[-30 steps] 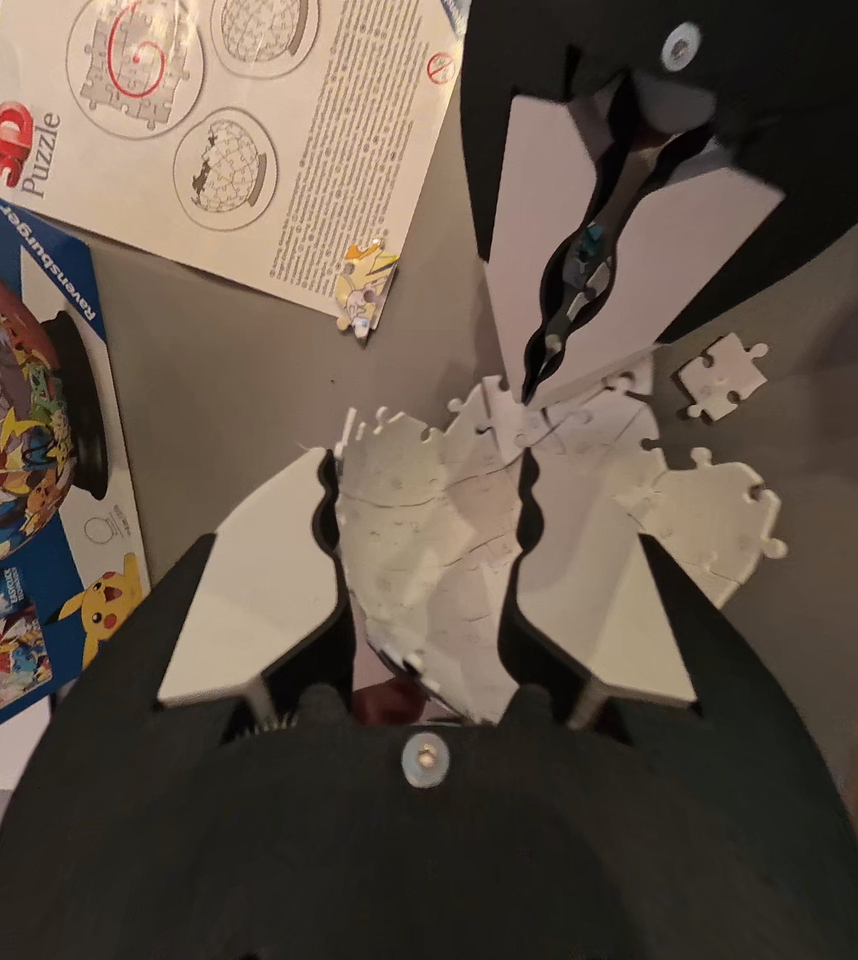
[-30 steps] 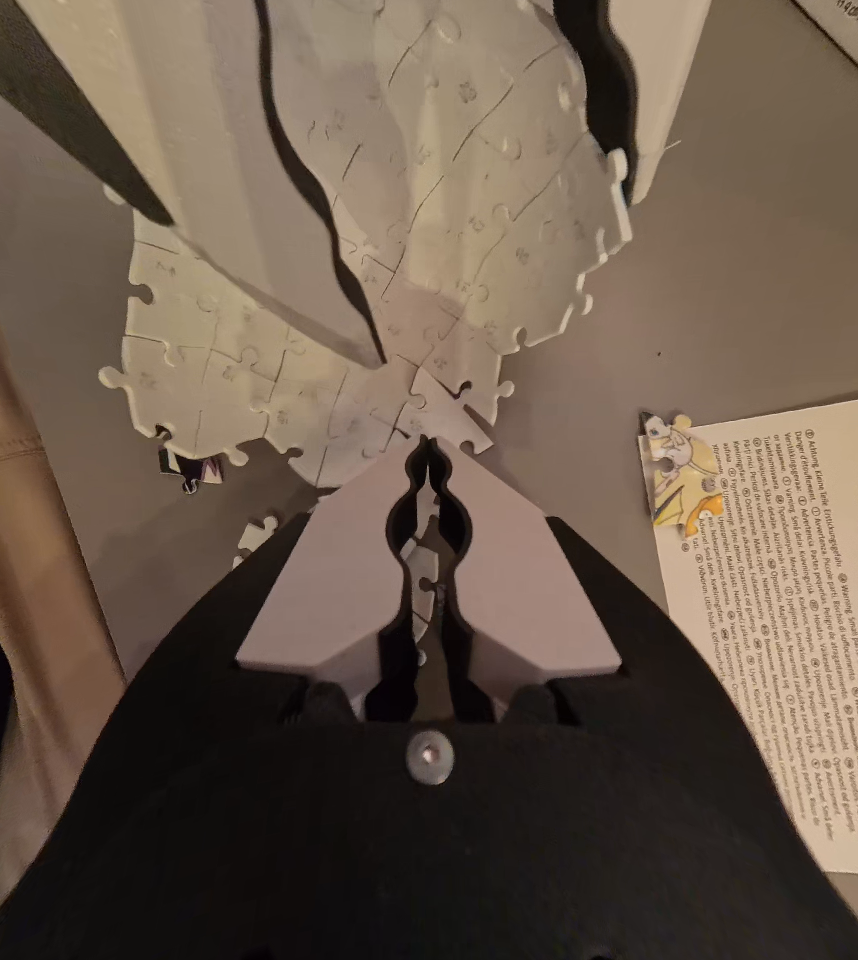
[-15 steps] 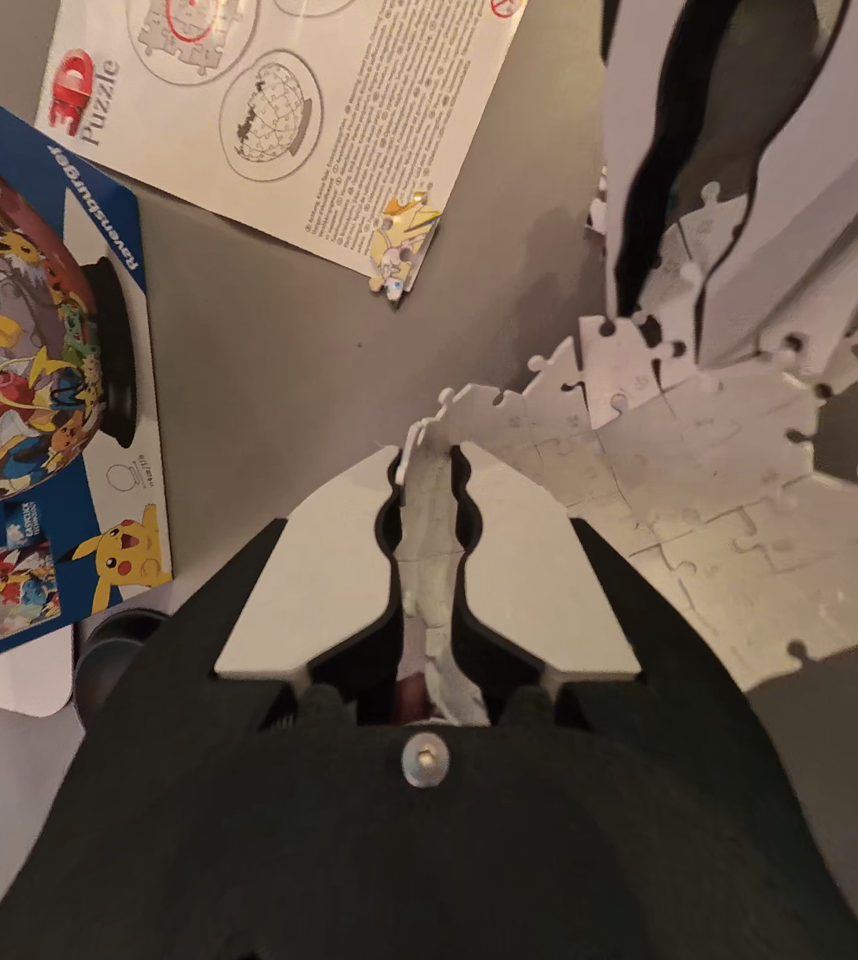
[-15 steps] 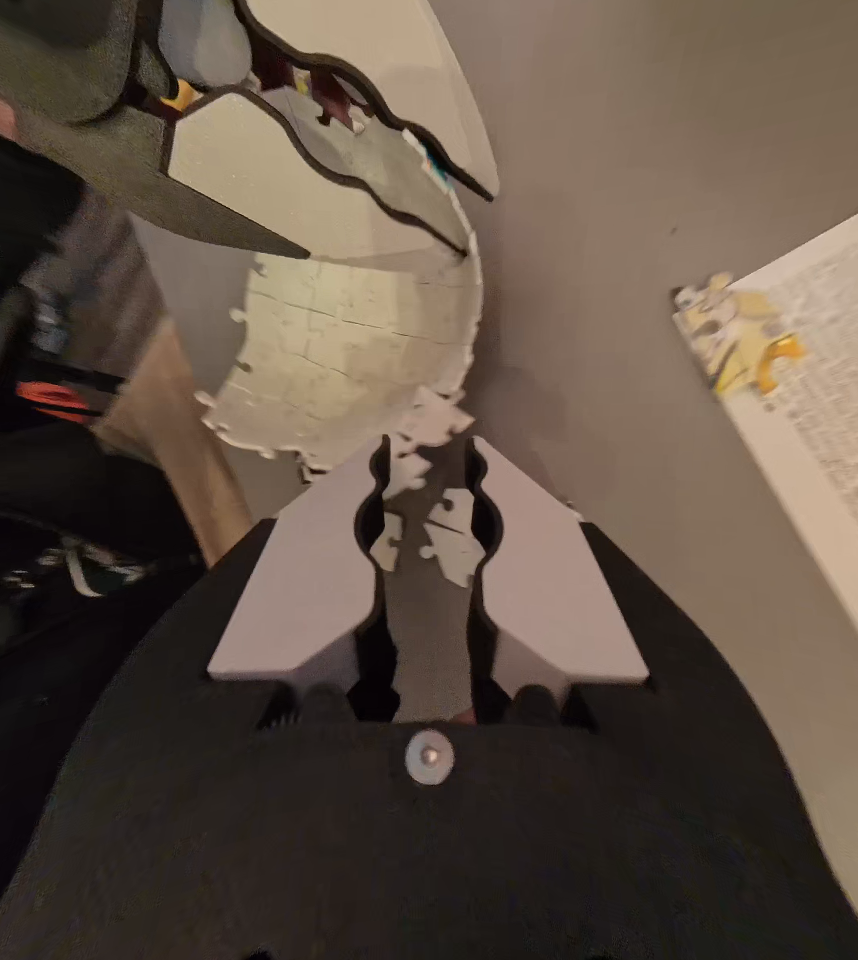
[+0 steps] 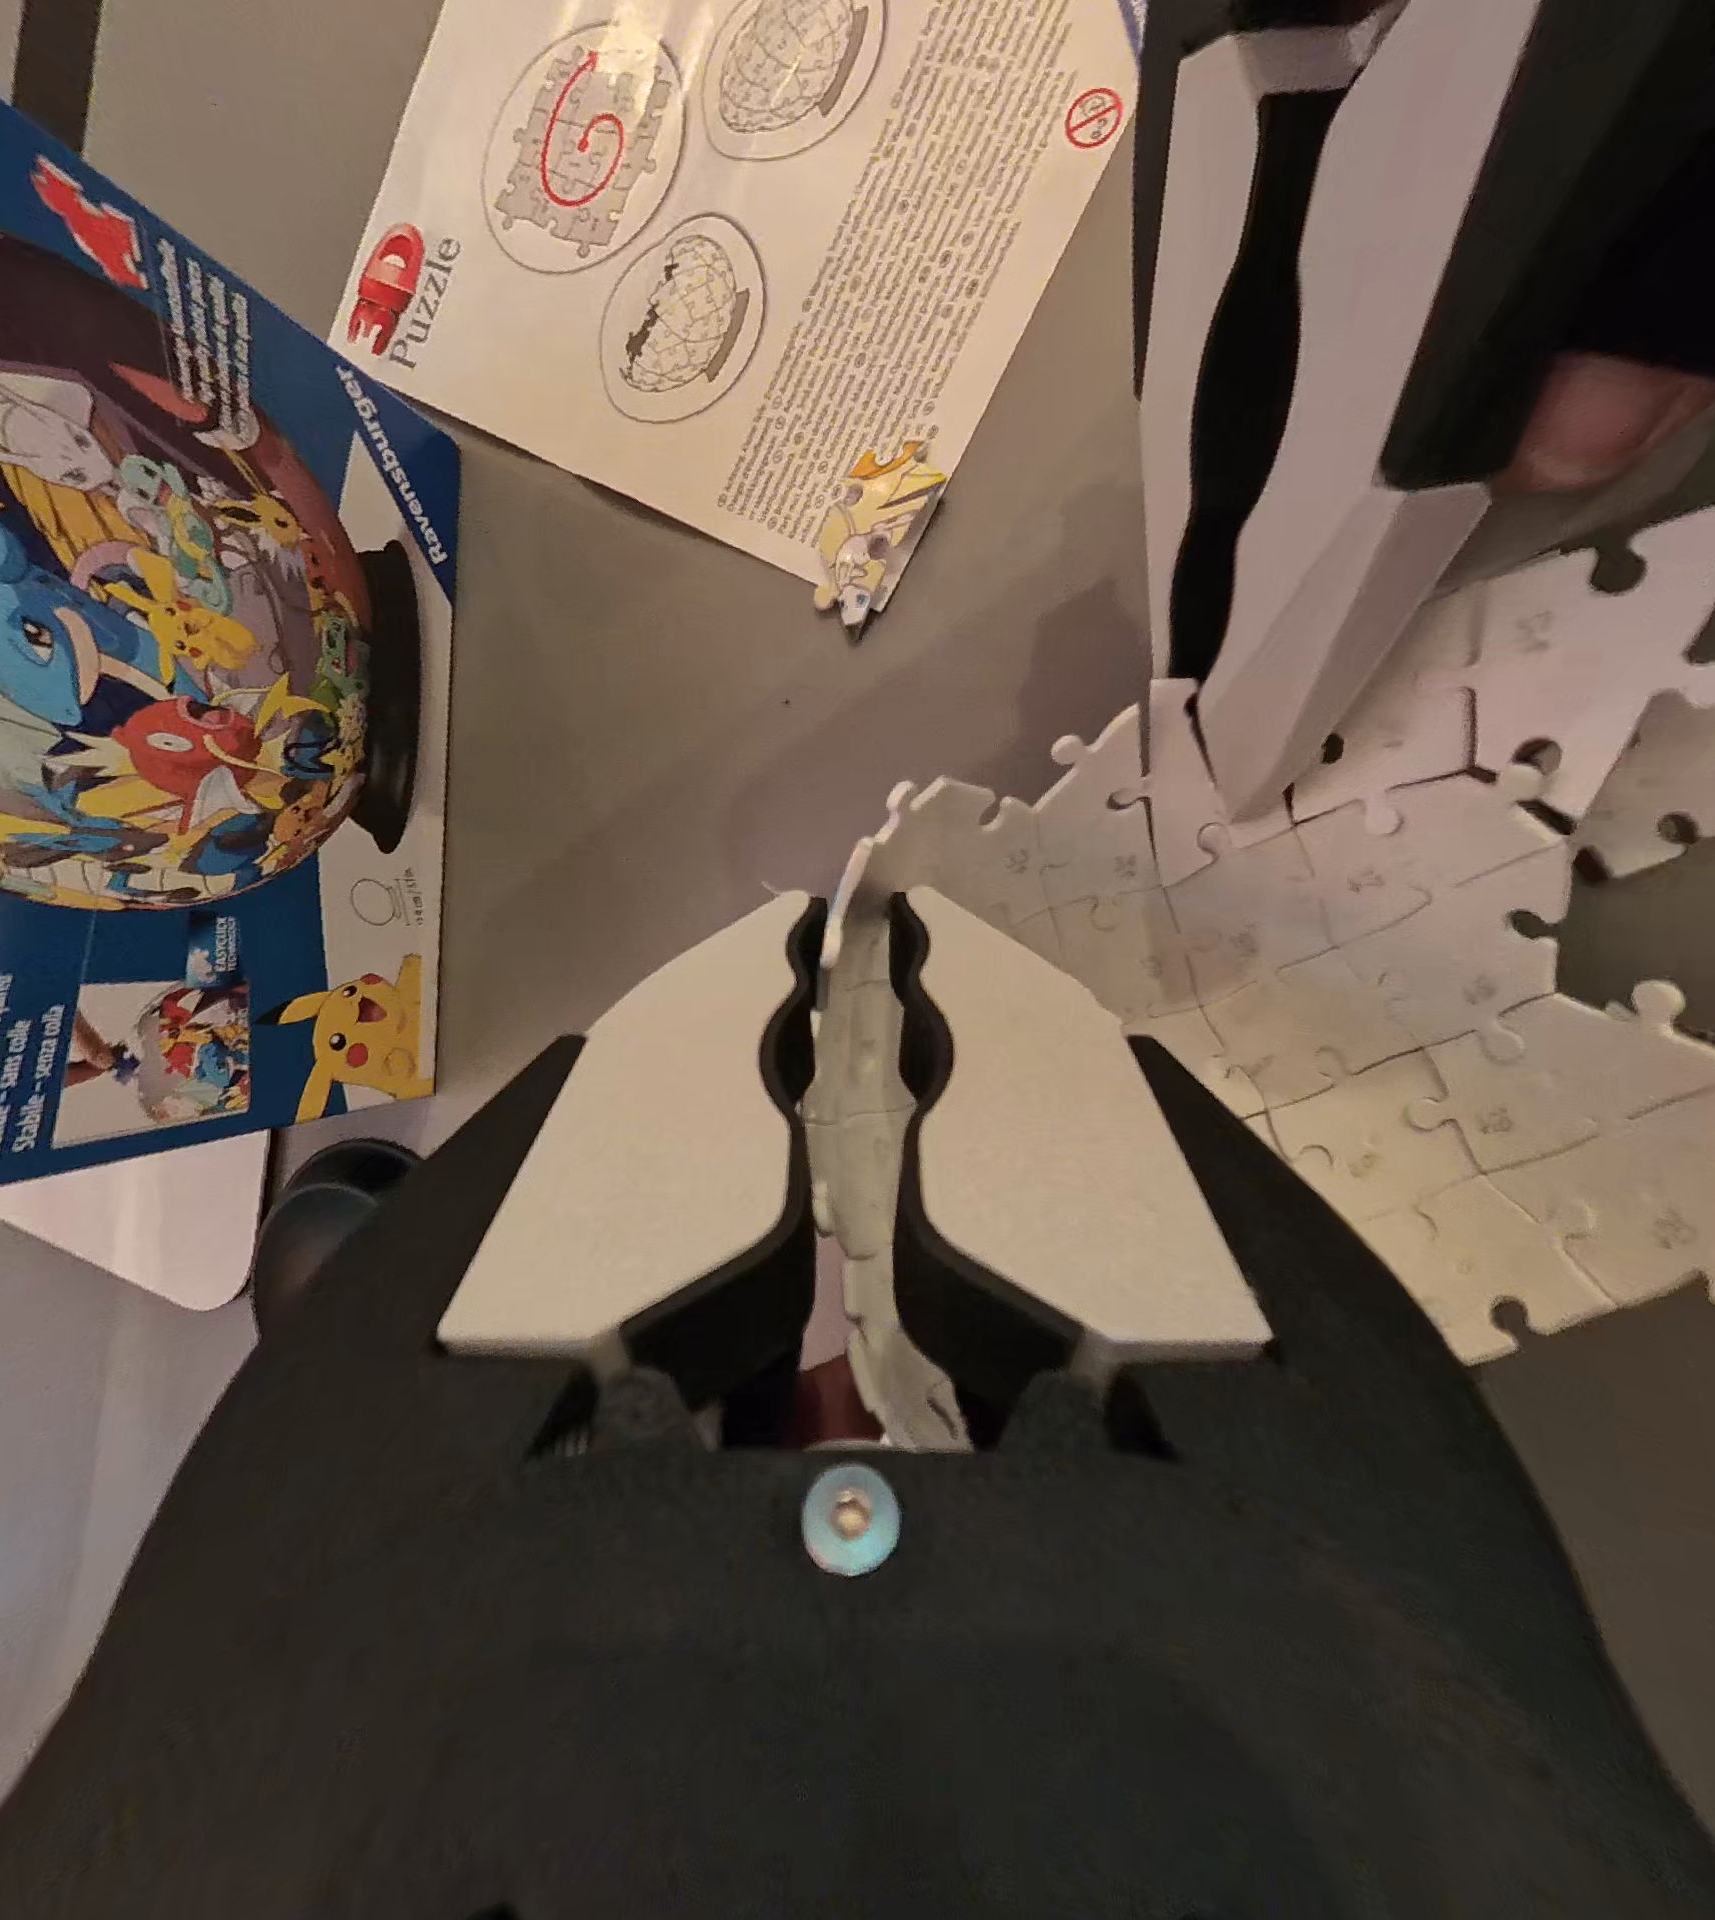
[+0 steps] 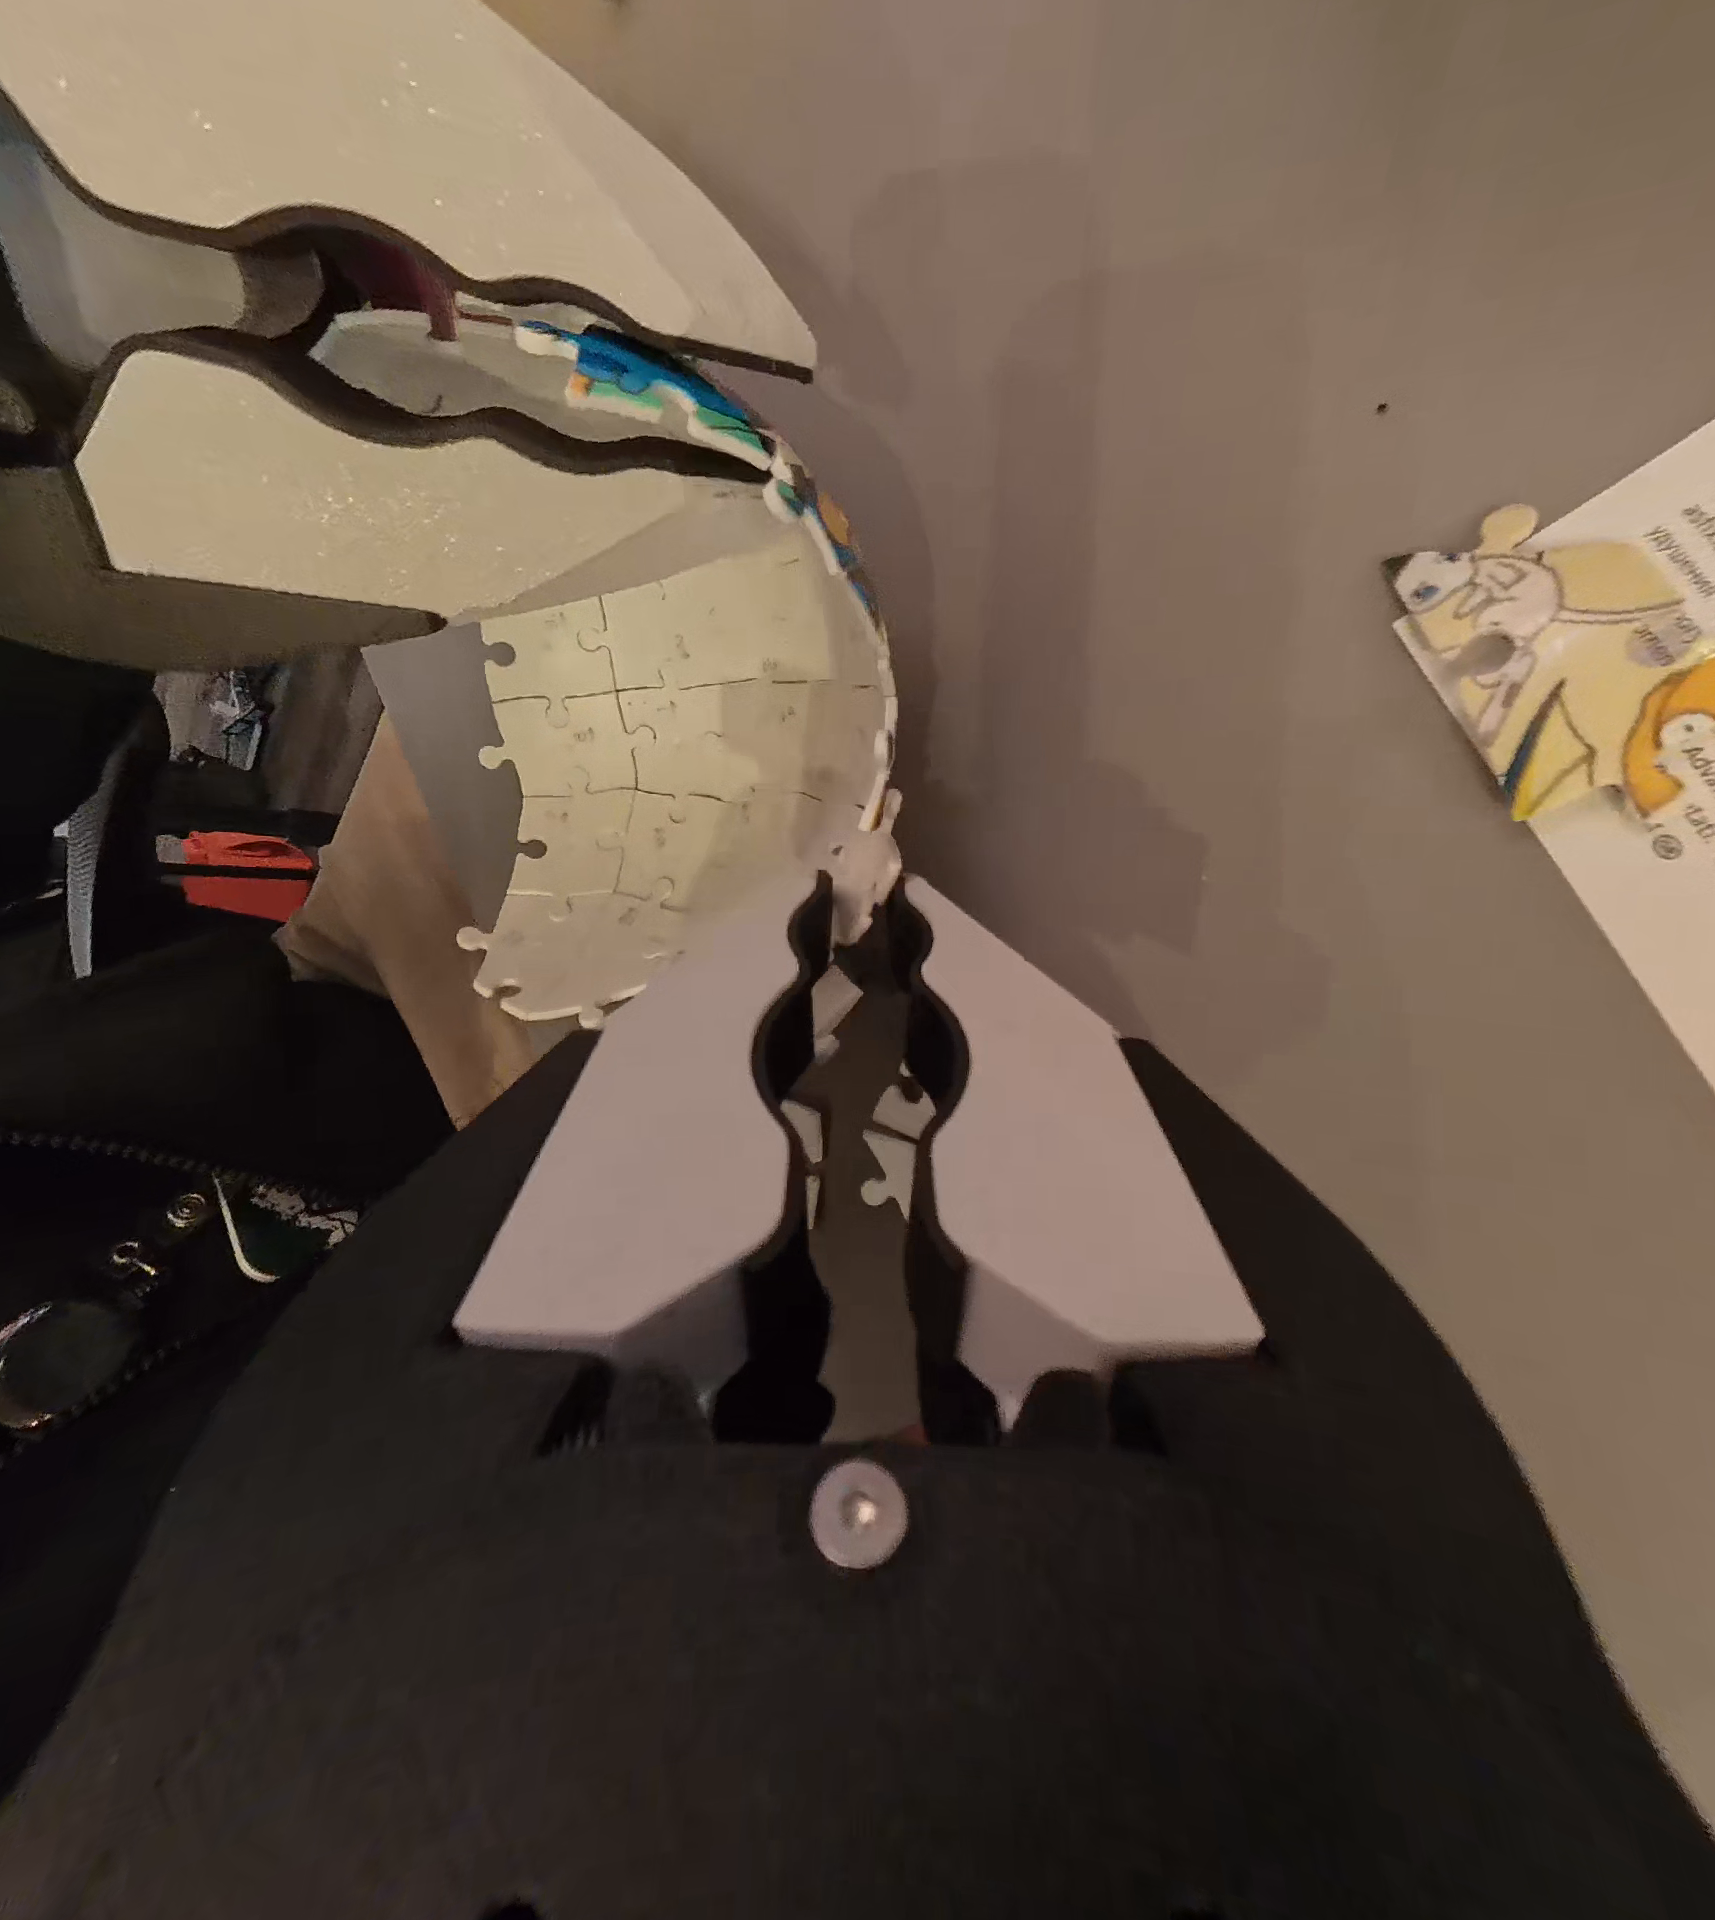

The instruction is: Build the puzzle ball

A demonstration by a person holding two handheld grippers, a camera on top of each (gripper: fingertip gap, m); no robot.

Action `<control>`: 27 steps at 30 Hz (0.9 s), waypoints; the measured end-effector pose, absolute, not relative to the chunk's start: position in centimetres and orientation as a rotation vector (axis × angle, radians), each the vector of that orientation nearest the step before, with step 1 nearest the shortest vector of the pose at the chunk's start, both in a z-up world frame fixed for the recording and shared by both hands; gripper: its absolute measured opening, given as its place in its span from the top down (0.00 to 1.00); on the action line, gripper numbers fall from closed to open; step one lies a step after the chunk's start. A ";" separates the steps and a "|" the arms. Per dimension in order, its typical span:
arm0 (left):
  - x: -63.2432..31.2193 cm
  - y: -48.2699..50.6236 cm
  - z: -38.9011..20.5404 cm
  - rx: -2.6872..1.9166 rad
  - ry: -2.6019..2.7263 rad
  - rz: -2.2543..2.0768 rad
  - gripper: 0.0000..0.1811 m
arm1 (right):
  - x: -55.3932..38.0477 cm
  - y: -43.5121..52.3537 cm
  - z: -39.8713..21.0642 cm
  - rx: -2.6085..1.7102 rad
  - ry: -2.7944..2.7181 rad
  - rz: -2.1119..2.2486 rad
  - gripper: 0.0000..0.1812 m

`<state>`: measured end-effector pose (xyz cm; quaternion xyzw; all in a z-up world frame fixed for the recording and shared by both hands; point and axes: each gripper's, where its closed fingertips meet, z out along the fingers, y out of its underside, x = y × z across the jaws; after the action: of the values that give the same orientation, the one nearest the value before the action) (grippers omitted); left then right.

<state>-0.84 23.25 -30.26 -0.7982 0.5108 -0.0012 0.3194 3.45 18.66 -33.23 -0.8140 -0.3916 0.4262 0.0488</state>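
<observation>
Left wrist view alone shows the puzzle box (image 5: 157, 644) and instruction sheet (image 5: 749, 281) on my grey desk (image 5: 645, 707). My left gripper (image 5: 855, 914) jaws clamp the curved puzzle shell (image 5: 1352, 987); my right gripper (image 6: 858, 894) jaws pinch its far rim. Right view reveals its printed outer face.

Pretty sure I'm in somebody's home, or at least a hobby corner, not any kind of lab. I'm over a plain grey surface (image 5: 624, 727) under warm, dim indoor light. A colourful puzzle box (image 5: 157, 675) with cartoon creatures on it lies flat there, and next to it sits a folded instruction sheet (image 5: 728, 260) with a loose printed puzzle piece (image 5: 874, 530) on its corner. Off the surface's edge, the right wrist view catches a dark zippered jacket or bag (image 6: 105, 1247). No tools, racks or machines in view, just leisure stuff.
</observation>
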 end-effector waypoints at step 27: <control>-1.4 23.2 -29.2 -2.074 1.230 0.096 0.96 | 2.0 19.8 -33.0 -2.451 -1.270 1.075 0.99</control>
<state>-1.36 23.18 -29.21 -0.8030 0.4762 0.0374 0.3565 2.01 19.84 -33.01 -0.8241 -0.4269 0.3615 0.0894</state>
